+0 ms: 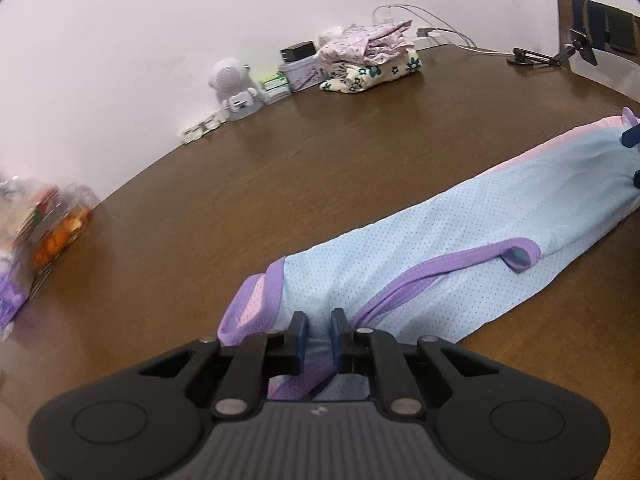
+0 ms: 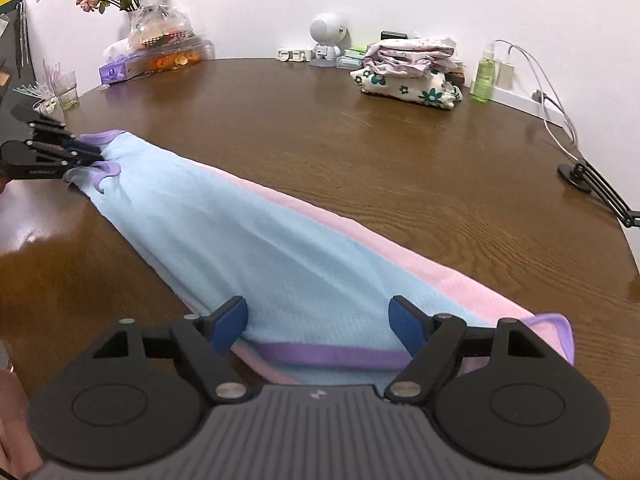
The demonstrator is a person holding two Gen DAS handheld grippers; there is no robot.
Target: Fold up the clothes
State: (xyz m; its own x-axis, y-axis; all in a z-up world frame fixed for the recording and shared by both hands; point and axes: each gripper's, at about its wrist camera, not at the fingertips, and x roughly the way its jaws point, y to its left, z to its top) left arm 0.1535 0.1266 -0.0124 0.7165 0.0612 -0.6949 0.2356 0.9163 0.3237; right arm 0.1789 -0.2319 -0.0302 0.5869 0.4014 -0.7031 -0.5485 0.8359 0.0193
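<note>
Your garment (image 2: 256, 236): pale blue, dotted weave, purple trim, pink underlayer | your table (image 2: 360, 140): dark brown woodgrain | folded stack (image 2: 408, 76): cream with teal flowers below, lilac print above | your gripper pads (image 2: 230, 324): blue, on black frames

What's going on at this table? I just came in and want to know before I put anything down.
A person is folding clothes with two handheld grippers. The left gripper is shut on one end of a light blue mesh garment with purple trim, which lies stretched out long on the brown wooden table. The right gripper is open, its fingers straddling the other end without pinching it. A stack of folded floral clothes sits by the wall.
</note>
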